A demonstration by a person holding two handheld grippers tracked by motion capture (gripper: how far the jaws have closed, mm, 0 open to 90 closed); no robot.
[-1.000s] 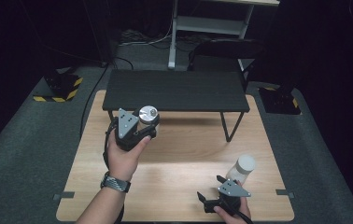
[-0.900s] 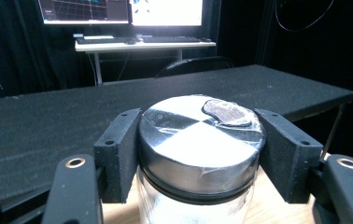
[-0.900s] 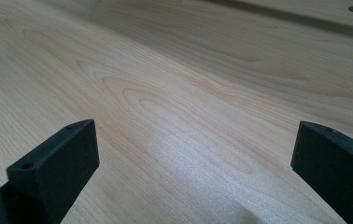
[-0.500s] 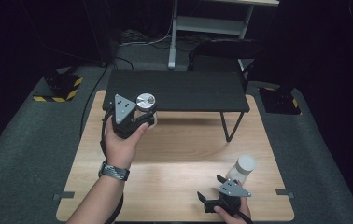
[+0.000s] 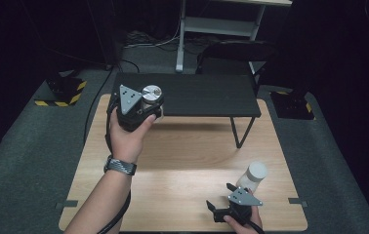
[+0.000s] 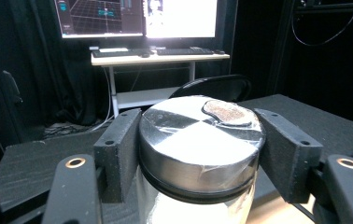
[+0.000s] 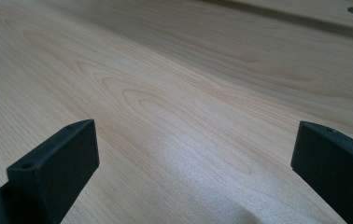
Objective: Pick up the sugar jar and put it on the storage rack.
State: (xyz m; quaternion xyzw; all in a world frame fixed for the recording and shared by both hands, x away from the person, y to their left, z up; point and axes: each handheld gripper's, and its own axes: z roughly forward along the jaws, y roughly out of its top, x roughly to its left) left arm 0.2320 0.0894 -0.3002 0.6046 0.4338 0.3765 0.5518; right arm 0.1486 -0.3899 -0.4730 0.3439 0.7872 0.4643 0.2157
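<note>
Left gripper [image 5: 146, 105] is up at about ten o'clock on the bench [image 5: 182, 165], clamped on a jar [image 5: 152, 96] with a shiny metal lid, right at the front edge of the black raised shelf [image 5: 197, 95]. In the left gripper view both pads [image 6: 118, 149] press the lid's rim [image 6: 198, 140] from either side, jar upright between them. Clear body below, pale contents, so probably glass or hard plastic: stiff, and likely to crack if knocked against that shelf. The smooth metal rim looks slippery; a hold lower, on the shoulder under the lid, would be surer, I'd say. There's a film or sticker wrinkled across the lid too.

Right gripper [image 5: 224, 207] sits down at five o'clock, jaws spread wide over bare wood, nothing between them. A second, white-capped jar [image 5: 253, 175] stands just beyond it, at about four o'clock.
</note>
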